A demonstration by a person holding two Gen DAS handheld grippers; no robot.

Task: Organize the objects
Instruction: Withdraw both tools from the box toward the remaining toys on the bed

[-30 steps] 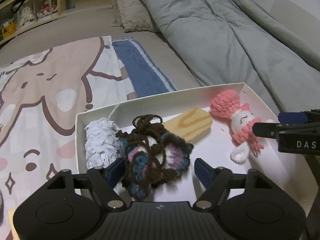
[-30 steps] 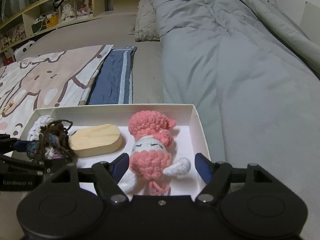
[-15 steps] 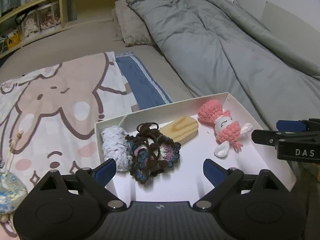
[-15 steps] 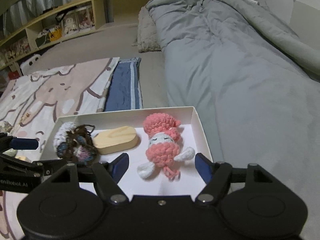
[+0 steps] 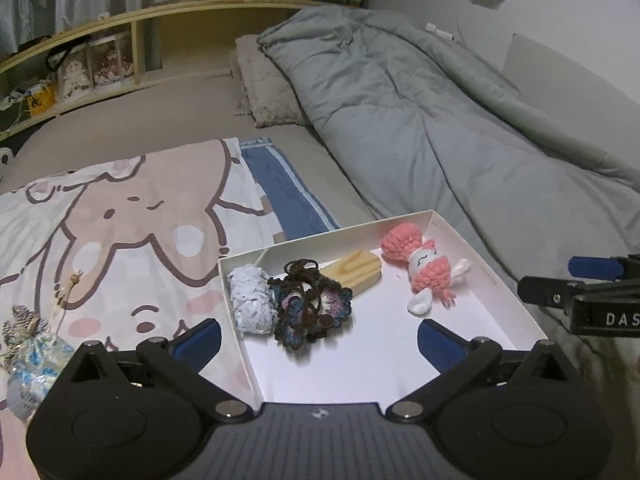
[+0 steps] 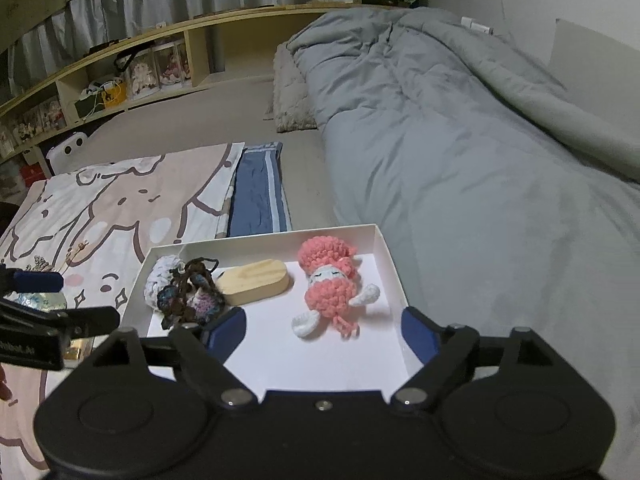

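A white box (image 5: 496,280) (image 6: 390,268) lies on the bed. In it lie a pink crochet doll (image 5: 424,272) (image 6: 330,284), a wooden block (image 5: 356,274) (image 6: 256,282), a dark crochet piece (image 5: 310,304) (image 6: 188,296) and a pale crochet roll (image 5: 250,300) (image 6: 160,276). My left gripper (image 5: 318,342) is open and empty, above the box's near edge. My right gripper (image 6: 320,330) is open and empty, just short of the doll. A blue patterned pouch (image 5: 30,364) lies on the blanket left of the box.
A cartoon-print blanket (image 5: 120,220) (image 6: 112,208) covers the bed's left side, with a blue cloth (image 5: 280,188) (image 6: 260,196) beside it. A grey duvet (image 5: 440,128) (image 6: 460,140) fills the right. A pillow (image 5: 268,84) and wooden shelves (image 6: 120,80) lie beyond.
Both grippers have pulled back and up from the box. The left jaws opened wider and left the dark crochet piece in the box. The pouch has come into view.
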